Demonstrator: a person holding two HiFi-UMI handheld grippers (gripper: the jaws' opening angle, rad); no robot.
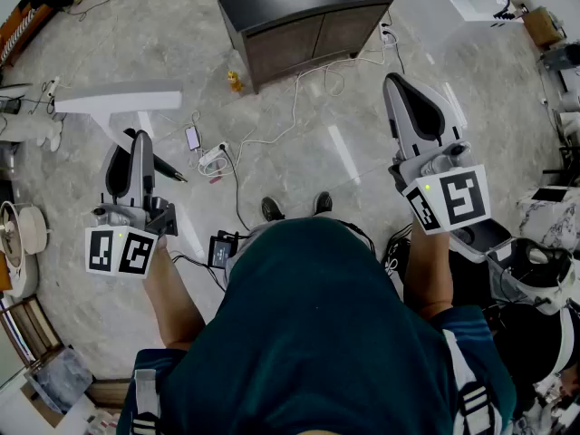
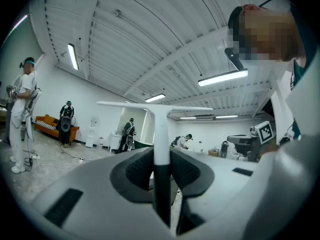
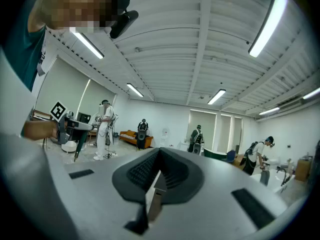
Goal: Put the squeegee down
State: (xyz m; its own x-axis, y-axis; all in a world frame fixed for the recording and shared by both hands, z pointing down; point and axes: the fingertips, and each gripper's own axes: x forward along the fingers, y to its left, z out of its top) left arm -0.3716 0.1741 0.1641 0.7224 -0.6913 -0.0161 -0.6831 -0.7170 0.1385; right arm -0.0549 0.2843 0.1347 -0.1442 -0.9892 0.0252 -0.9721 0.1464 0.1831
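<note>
The squeegee (image 1: 118, 100) is white and T-shaped, with a long blade and a handle that turns dark at its lower end. My left gripper (image 1: 136, 143) is shut on the handle and holds it above the marble floor. In the left gripper view the squeegee (image 2: 161, 115) stands upright between the dark pads (image 2: 137, 170) of the left gripper (image 2: 161, 156), its blade level across the top. My right gripper (image 1: 399, 93) is held level at the right with its jaws together. The right gripper (image 3: 159, 159) has nothing between its pads (image 3: 175, 176).
A dark cabinet (image 1: 308, 30) with a white sink top stands ahead. Cables, a power strip (image 1: 213, 157) and a phone (image 1: 192, 138) lie on the floor between the grippers. Several people with gear stand about the room, near an orange sofa (image 2: 50, 126).
</note>
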